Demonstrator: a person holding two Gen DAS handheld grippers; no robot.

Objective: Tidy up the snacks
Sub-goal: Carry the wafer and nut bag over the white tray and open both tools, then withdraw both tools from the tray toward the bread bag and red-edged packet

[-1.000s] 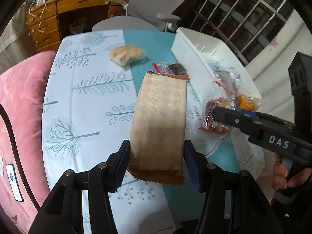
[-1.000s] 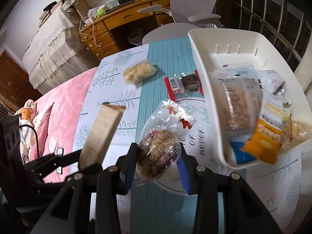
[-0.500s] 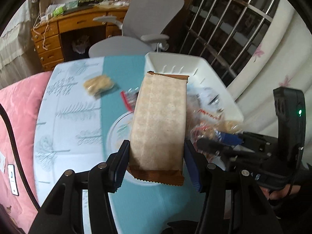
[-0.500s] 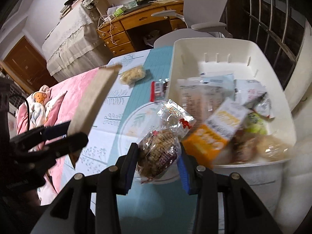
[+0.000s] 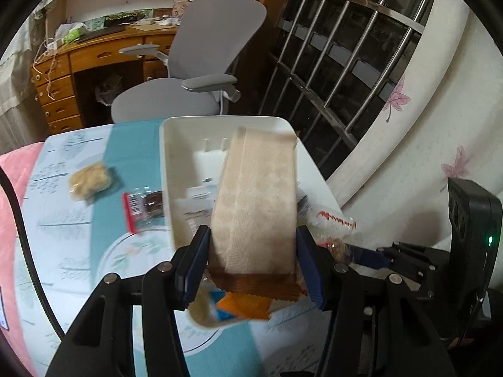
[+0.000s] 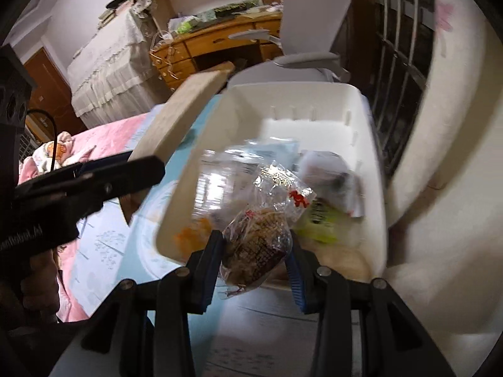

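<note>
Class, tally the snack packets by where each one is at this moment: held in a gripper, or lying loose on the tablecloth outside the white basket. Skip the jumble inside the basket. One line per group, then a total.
Held in a gripper: 2, the tan packet and the clear bag of brown pastry
Loose on the tablecloth: 2, the pale yellow packet and the red-edged dark packet
Total: 4

A: Can we read any text here?
B: Only a little. On the body of the left gripper [image 6: 147, 172], at the near left, we see white lettering [image 6: 20, 239]. It ends in ".AI"; the rest is blurred.
A: And the red print [image 6: 298, 201] on the clear bag [image 6: 261, 238]?
B: We cannot read it. The barcode label on the red-edged packet [image 5: 144, 204] is blurred too.
</note>
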